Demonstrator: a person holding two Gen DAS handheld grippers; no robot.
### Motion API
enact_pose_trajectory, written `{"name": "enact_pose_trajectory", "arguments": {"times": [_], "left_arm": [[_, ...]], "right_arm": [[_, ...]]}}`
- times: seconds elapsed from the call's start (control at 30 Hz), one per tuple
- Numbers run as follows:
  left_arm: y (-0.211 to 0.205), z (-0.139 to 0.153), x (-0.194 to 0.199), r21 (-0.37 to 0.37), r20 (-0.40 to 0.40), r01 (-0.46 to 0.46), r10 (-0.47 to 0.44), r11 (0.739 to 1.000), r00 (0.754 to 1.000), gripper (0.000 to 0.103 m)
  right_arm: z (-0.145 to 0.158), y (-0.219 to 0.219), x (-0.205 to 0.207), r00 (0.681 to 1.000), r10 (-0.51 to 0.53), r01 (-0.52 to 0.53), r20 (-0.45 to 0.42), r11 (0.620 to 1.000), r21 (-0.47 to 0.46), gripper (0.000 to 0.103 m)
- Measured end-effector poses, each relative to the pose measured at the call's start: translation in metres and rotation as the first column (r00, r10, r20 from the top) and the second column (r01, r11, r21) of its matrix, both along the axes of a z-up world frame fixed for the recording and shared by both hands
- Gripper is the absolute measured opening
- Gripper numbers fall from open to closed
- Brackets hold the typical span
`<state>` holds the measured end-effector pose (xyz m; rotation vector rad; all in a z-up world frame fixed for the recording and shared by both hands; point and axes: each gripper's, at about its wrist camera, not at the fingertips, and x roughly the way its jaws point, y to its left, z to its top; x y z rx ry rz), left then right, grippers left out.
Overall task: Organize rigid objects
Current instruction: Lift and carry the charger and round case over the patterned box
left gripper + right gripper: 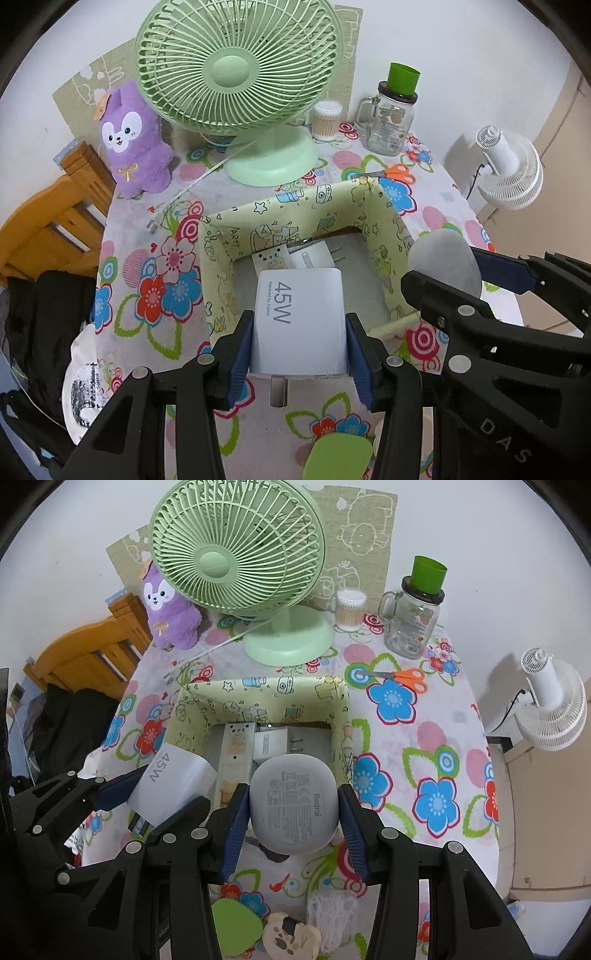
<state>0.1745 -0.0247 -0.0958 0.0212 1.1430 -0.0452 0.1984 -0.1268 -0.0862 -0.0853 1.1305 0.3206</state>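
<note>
My left gripper is shut on a white 45W charger, its prongs pointing down toward me. It hangs over the near wall of an open yellow-green patterned box. My right gripper is shut on a grey rounded Redmi earbud case, also above the near side of the box. The charger and the left gripper show at the left of the right wrist view; the earbud case shows at the right of the left wrist view. Inside the box lie a white adapter and a paper-labelled item.
On the flowered tablecloth stand a green desk fan, a purple plush toy, a cotton-swab tub, a glass jar with a green cup on it, and orange scissors. A green pad and small items lie near me. A wooden chair is left.
</note>
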Motion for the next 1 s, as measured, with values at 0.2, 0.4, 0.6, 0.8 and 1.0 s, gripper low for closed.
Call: {"name": "enact_pose_trajectory", "arguments": {"times": [0.2, 0.4, 0.6, 0.8, 1.0], "left_arm": [[0.001, -0.002, 0.014, -0.005, -0.001, -0.012, 0.012, 1.000, 1.000, 0.049], [-0.002, -0.010, 0.028, -0.008, -0.014, -0.027, 0.027, 1.000, 1.000, 0.049], [-0.004, -0.020, 0.039, -0.008, -0.021, -0.051, 0.050, 0.999, 0.999, 0.049], [-0.009, -0.030, 0.048, -0.020, -0.036, -0.064, 0.063, 0.998, 0.997, 0.049], [-0.011, -0.043, 0.054, -0.026, -0.055, -0.101, 0.100, 0.995, 0.993, 0.049]], "right_arm": [[-0.003, -0.001, 0.014, 1.000, -0.003, 0.003, -0.005, 1.000, 0.010, 0.051], [-0.010, -0.002, 0.029, 1.000, -0.002, 0.002, -0.015, 1.000, 0.006, 0.051], [-0.015, -0.006, 0.039, 1.000, 0.000, 0.000, -0.017, 1.000, -0.004, 0.051], [-0.022, -0.010, 0.048, 1.000, 0.001, -0.001, -0.025, 1.000, -0.004, 0.051], [-0.028, -0.011, 0.055, 0.999, 0.013, -0.013, -0.033, 1.000, 0.002, 0.051]]}}
